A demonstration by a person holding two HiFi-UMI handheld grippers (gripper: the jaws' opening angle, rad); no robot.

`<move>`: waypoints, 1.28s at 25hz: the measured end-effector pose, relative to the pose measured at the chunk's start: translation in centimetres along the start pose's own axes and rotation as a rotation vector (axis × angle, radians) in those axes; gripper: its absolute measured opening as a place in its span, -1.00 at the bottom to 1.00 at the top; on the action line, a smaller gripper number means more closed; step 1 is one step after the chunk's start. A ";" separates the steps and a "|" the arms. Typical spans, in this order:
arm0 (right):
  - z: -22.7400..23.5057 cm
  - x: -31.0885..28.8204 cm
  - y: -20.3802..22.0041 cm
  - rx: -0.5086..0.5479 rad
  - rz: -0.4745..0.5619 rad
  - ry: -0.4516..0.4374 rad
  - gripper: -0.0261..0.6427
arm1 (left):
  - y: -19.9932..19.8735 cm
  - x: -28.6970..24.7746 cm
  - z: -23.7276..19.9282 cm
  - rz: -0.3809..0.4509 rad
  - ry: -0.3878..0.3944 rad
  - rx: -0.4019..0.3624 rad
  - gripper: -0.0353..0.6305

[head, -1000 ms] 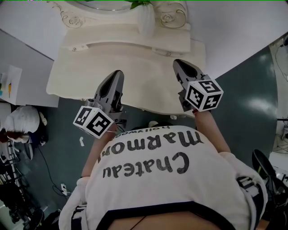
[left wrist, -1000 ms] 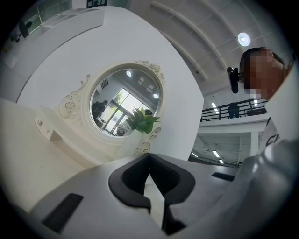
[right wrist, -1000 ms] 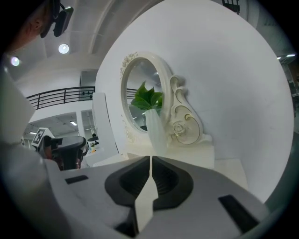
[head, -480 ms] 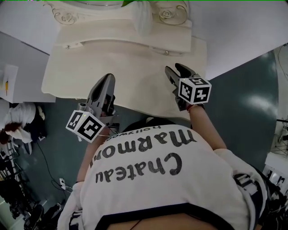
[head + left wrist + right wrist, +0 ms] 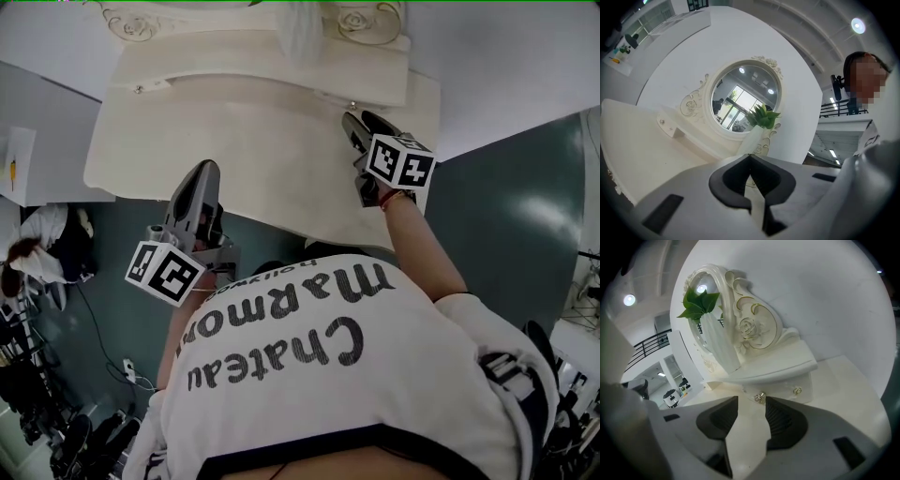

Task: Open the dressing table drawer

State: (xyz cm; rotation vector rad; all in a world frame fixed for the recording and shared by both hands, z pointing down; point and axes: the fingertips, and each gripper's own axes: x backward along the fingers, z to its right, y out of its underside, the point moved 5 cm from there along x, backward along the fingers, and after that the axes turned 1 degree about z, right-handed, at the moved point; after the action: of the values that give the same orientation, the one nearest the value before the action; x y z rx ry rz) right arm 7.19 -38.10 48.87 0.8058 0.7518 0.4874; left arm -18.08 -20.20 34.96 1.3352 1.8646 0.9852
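The cream dressing table [image 5: 244, 159] has a small drawer [image 5: 785, 391] under the shelf to the right of its oval mirror [image 5: 740, 105]. In the right gripper view the drawer's metal knob [image 5: 760, 397] sits just beyond the tips of my right gripper [image 5: 751, 404], and a second knob [image 5: 797, 390] is to its right. The jaws have just been opening and now stand open with nothing between them. In the head view the right gripper [image 5: 361, 124] hovers over the table's back right, close to the knob [image 5: 352, 105]. My left gripper [image 5: 202, 171] [image 5: 750, 159] is shut on nothing over the table's front edge.
A white vase with a green plant [image 5: 761, 117] stands against the mirror, left of the drawer. Another small drawer knob [image 5: 138, 89] is at the table's back left. Cables and gear [image 5: 47, 244] lie on the dark floor at the left. A person [image 5: 862, 79] stands at the right.
The right gripper has moved toward the back right drawer and its jaws have opened. The left gripper has drifted back to the table's front edge, still shut.
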 end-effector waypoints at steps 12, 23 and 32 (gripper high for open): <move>1.0 -1.9 -0.1 -0.118 -0.008 0.057 -0.55 | 0.1 -0.7 -0.2 -0.029 -0.018 0.009 -0.82; 1.4 -1.9 0.0 -0.210 -0.011 0.054 -0.62 | 0.2 0.0 0.0 -0.005 -0.028 0.001 -0.82; 1.9 -2.1 0.4 -0.222 -0.032 0.084 -0.64 | 0.8 0.6 -0.1 0.025 -0.015 0.011 -0.82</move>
State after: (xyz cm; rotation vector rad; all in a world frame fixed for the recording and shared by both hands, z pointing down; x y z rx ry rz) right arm 7.22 -40.06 50.90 0.5686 0.7717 0.5673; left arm -17.90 -19.52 35.63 1.3715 1.8492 0.9756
